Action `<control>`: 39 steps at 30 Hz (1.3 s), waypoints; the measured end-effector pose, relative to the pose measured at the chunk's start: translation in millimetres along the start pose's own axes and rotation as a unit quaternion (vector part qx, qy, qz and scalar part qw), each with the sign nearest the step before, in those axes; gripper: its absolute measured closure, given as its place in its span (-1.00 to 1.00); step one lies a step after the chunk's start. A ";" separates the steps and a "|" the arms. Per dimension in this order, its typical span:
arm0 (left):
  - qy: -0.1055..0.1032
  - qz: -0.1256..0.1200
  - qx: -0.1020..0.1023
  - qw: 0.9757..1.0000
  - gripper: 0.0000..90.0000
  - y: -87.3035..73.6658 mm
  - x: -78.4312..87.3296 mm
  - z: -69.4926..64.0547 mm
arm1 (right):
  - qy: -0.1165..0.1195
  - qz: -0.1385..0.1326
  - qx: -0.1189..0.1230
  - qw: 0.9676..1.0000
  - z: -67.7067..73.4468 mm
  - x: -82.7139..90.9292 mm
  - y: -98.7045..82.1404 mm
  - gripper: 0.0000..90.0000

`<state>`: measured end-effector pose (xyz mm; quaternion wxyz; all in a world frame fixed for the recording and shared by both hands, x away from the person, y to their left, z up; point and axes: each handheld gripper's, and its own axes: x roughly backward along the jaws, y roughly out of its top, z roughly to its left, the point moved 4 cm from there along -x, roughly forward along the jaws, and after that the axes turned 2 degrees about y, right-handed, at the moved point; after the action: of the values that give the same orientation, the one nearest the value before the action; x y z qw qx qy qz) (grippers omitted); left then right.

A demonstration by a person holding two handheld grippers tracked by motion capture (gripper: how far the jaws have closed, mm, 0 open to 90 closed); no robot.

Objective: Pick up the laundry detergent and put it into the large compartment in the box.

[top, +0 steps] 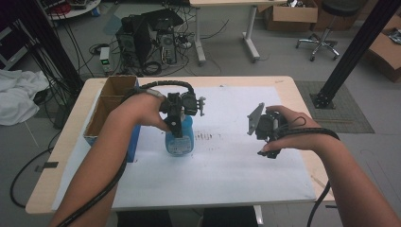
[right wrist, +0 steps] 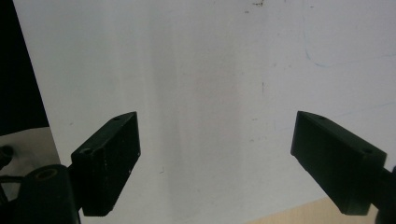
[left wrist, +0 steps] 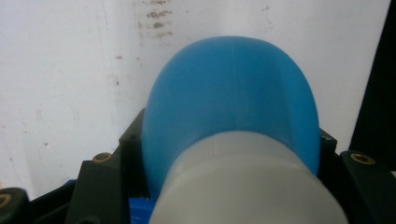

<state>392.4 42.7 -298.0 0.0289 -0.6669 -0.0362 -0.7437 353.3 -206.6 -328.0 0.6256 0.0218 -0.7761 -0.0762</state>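
Blue bottle [top: 180, 141]: translucent blue plastic body with a paler grey-white neck section and a printed label low on its front. It stands upright over the white sheet, just right of the cardboard box, near the left-centre of the counter. From the left gripper view the rounded blue shoulder [left wrist: 231, 88] swells beyond the pale neck. Whether its base touches the sheet cannot be told.

Blue bottle [left wrist: 233, 93] cut off at the bottom edge of the left gripper view, its pale cap blurred and hiding the left gripper's [top: 177, 127] jaws. From above, bottle top hidden under that gripper, label print too small to read. Right gripper's [right wrist: 219, 163] body cut off at the near edge of its own view.
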 end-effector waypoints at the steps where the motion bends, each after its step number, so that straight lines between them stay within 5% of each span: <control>1: -0.002 -0.006 0.003 1.000 -0.15 -0.1 2.5 -0.2 | -0.001 0.001 0.001 1.000 0.3 0.4 0.4 -0.65; 11: -0.007 -0.010 0.046 0.999 -0.15 -2.1 24.1 -2.4 | -0.001 0.004 0.005 1.000 1.3 0.1 3.4 -0.65; 18: -0.010 -0.023 0.125 0.992 -0.14 -7.4 48.9 6.9 | -0.001 0.002 0.008 1.000 1.4 -1.2 5.0 -0.65; 23: 0.004 -0.030 0.186 0.982 -0.15 -11.9 69.9 13.0 | -0.002 0.004 0.009 1.000 1.9 -1.0 6.0 -0.65; 33: 0.018 -0.021 0.264 0.964 -0.15 -24.2 106.8 19.6 | -0.005 0.000 0.015 1.000 2.6 3.6 10.2 -0.65; 39: -0.010 -0.033 0.329 0.944 -0.15 -35.3 123.2 26.5 | -0.007 0.003 0.019 1.000 2.1 3.3 13.4 -0.65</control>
<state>402.0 81.0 -173.2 0.2218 -0.6265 -0.3009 -0.6840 351.3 -193.6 -323.3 0.6200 0.0312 -0.7816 -0.0601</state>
